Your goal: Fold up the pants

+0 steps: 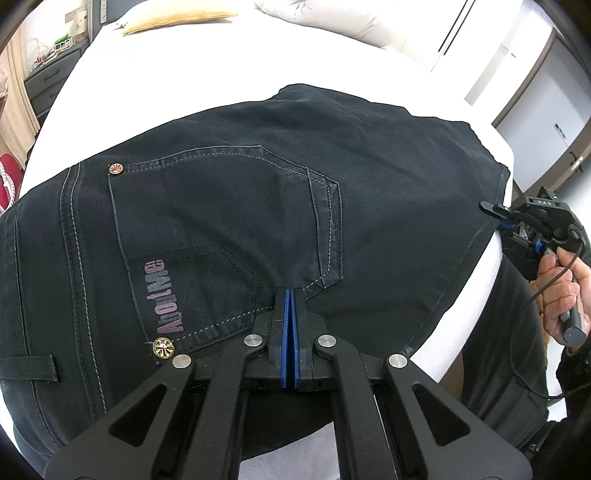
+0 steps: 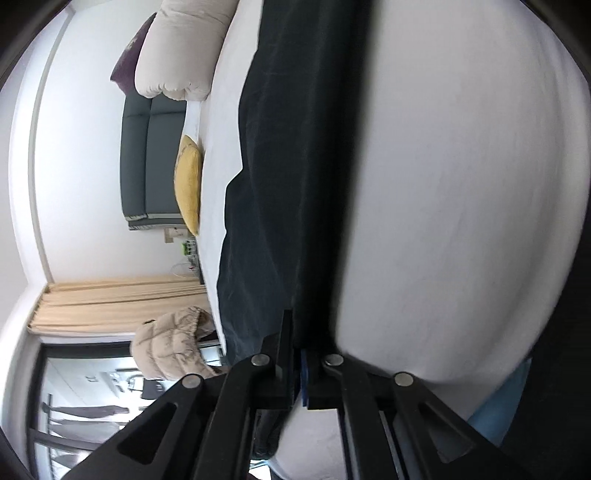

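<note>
Dark navy pants (image 1: pixel 240 206) lie folded on a white bed (image 1: pixel 166 74), back pocket with pink lettering facing up. My left gripper (image 1: pixel 291 295) is shut above the pocket's lower corner, with no cloth visibly between its blue pads. My right gripper (image 1: pixel 496 214) is at the pants' right edge, rolled on its side. In the right wrist view the right gripper (image 2: pixel 297 332) is shut on the edge of the pants (image 2: pixel 280 166), which stretch away along the bed (image 2: pixel 443 184).
A yellow cushion (image 1: pixel 177 18) and a cream duvet (image 1: pixel 325 14) lie at the bed's far end. A grey dresser (image 1: pixel 48 81) stands to the left. The bed edge runs close at the right. A beige jacket (image 2: pixel 170 347) hangs near the curtains.
</note>
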Demonstrator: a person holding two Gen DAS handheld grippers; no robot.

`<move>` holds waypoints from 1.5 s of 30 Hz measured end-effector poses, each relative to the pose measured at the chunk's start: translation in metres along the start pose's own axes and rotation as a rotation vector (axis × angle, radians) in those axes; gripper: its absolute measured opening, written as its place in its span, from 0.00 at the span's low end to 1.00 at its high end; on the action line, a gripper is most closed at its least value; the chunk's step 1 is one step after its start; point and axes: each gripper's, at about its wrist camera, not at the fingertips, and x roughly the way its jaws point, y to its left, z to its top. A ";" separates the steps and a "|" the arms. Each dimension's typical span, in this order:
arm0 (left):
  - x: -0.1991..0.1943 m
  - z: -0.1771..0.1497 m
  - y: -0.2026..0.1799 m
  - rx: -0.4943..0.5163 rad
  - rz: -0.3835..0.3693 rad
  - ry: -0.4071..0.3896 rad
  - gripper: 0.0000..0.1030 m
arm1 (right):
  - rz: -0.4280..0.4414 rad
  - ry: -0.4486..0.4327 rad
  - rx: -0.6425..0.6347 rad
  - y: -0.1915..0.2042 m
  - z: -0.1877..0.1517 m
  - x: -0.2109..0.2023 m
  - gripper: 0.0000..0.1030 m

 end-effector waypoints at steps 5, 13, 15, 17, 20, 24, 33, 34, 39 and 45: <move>0.000 0.000 -0.001 0.000 0.004 -0.001 0.01 | 0.013 -0.054 0.013 0.001 0.022 -0.011 0.02; 0.001 0.000 -0.003 0.003 0.009 0.001 0.01 | 0.008 -0.202 0.043 -0.013 0.070 -0.049 0.01; 0.002 0.000 -0.003 0.002 0.009 0.001 0.01 | 0.010 -0.209 0.042 -0.014 0.074 -0.054 0.01; 0.002 0.000 -0.003 0.003 0.010 0.001 0.01 | 0.013 -0.213 0.045 -0.014 0.081 -0.057 0.03; 0.003 0.000 -0.005 0.006 0.017 0.003 0.01 | 0.015 -0.285 0.059 -0.014 0.098 -0.070 0.05; 0.003 0.001 -0.008 0.008 0.025 0.007 0.01 | -0.001 -0.313 0.062 -0.018 0.127 -0.076 0.04; 0.008 0.007 -0.012 0.014 0.041 0.022 0.01 | 0.032 -0.431 0.149 -0.039 0.169 -0.107 0.02; 0.008 0.007 -0.012 0.015 0.041 0.022 0.01 | 0.029 -0.429 0.149 -0.039 0.174 -0.107 0.03; 0.008 0.008 -0.011 0.003 0.040 0.017 0.01 | -0.009 -0.553 0.144 -0.031 0.189 -0.135 0.16; 0.008 0.009 -0.003 -0.053 0.015 0.001 0.01 | -0.083 -0.563 -0.060 0.027 0.173 -0.153 0.07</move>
